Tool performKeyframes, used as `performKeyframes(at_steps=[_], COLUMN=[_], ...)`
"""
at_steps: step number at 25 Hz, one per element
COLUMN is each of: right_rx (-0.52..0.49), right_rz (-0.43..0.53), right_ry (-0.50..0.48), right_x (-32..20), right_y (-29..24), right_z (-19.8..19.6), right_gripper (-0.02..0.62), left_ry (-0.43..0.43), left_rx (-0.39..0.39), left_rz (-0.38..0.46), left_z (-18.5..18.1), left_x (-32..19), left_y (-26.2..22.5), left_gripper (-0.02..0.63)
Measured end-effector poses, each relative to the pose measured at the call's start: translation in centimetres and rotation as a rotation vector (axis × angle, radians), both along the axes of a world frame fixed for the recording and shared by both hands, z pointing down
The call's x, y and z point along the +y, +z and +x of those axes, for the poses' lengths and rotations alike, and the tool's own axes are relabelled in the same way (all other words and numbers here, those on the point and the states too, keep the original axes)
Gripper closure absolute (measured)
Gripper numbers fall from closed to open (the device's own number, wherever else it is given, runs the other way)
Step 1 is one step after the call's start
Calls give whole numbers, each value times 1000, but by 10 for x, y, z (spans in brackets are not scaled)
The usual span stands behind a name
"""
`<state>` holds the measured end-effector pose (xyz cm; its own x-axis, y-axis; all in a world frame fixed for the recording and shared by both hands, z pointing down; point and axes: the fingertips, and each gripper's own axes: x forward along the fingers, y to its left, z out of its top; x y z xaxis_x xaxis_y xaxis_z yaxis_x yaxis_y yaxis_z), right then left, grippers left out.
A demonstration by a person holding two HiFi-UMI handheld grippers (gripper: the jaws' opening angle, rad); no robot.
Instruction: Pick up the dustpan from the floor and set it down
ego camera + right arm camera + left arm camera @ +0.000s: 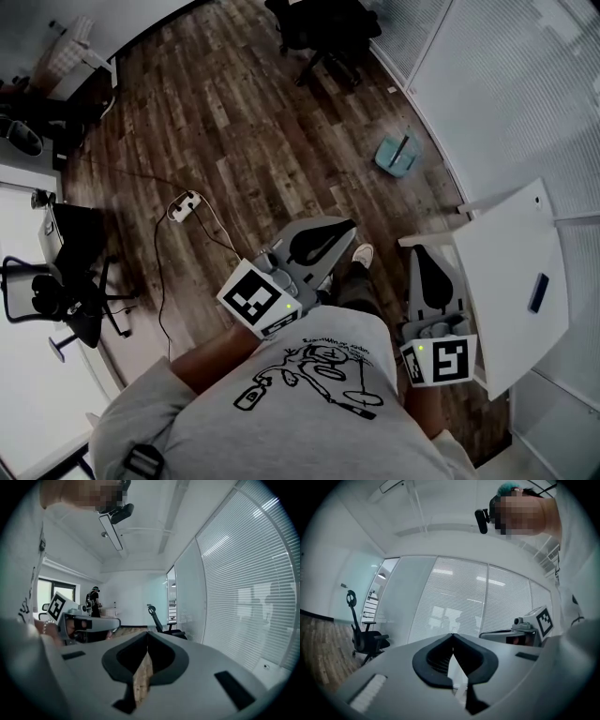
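Observation:
The teal dustpan (pixel 397 155) lies on the wooden floor close to the glass wall, well ahead of both grippers; neither gripper view shows it. My left gripper (pixel 351 226) is held level in front of the person's body, its jaws shut with nothing between them; in the left gripper view the tips (pixel 452 635) meet. My right gripper (pixel 421 251) hangs beside the white table, also shut and holding nothing, with its tips (pixel 147 633) touching. Each gripper shows in the other's view: the right gripper (pixel 530 625) and the left gripper (pixel 77 619).
A white table (pixel 511 239) with a small dark object (pixel 538 292) stands at the right. A black office chair (pixel 323 33) is beyond the dustpan. A power strip (pixel 184 205) with its cable lies on the floor at the left, near another chair (pixel 66 295). Blinds cover the glass wall (pixel 506 84).

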<state>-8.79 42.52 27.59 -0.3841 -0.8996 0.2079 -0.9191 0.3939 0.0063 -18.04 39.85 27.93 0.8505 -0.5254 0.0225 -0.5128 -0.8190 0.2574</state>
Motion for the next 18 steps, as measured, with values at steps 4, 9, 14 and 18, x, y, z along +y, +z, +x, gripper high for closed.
performKeyframes(at_steps=[4, 9, 14, 18], right_rx=[-10, -14, -24, -26], right_rz=[6, 16, 24, 28], right_ry=[3, 12, 24, 30], right_x=[-18, -49, -79, -107], right_y=[-2, -4, -3, -3], right_z=[16, 53, 98, 140], right_gripper=[591, 591, 591, 591], left_ry=[-16, -19, -9, -10], left_rx=[-8, -16, -22, -23], left_rz=[5, 8, 22, 33], left_z=[11, 45, 91, 131], left_x=[-17, -46, -78, -107], left_y=[-3, -5, -6, -10], left_gripper=[604, 604, 604, 604])
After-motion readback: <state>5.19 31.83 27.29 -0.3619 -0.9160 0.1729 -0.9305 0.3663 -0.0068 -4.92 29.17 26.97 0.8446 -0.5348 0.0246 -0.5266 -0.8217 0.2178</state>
